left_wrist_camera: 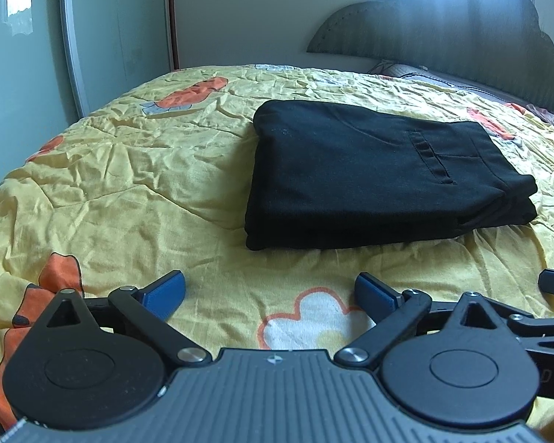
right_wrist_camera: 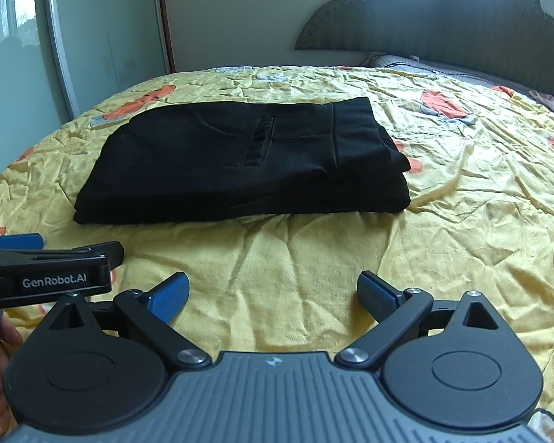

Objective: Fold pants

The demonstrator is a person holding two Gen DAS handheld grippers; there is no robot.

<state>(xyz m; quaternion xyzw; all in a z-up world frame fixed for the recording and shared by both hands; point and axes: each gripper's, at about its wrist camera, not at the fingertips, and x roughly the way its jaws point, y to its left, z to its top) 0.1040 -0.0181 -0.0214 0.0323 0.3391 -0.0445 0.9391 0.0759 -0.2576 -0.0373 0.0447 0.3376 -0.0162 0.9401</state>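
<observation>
Black pants (left_wrist_camera: 380, 177) lie folded into a thick flat rectangle on the yellow bedspread (left_wrist_camera: 136, 170), a back pocket facing up. My left gripper (left_wrist_camera: 269, 295) hovers in front of the pile, open, blue pads wide apart with only bedspread between them. In the right wrist view the same pants (right_wrist_camera: 247, 162) sit ahead and slightly left. My right gripper (right_wrist_camera: 273, 295) is also open and empty, short of the pile's near edge. The left gripper's side (right_wrist_camera: 48, 269) shows at the left of that view, held by a hand (right_wrist_camera: 3, 336).
A dark scalloped headboard (left_wrist_camera: 461, 29) and pillow (right_wrist_camera: 399, 61) stand at the far right. A mirrored wardrobe door (left_wrist_camera: 18, 55) borders the bed on the left. Wrinkled bedspread with orange and white flower prints (left_wrist_camera: 314, 317) spreads around the pants.
</observation>
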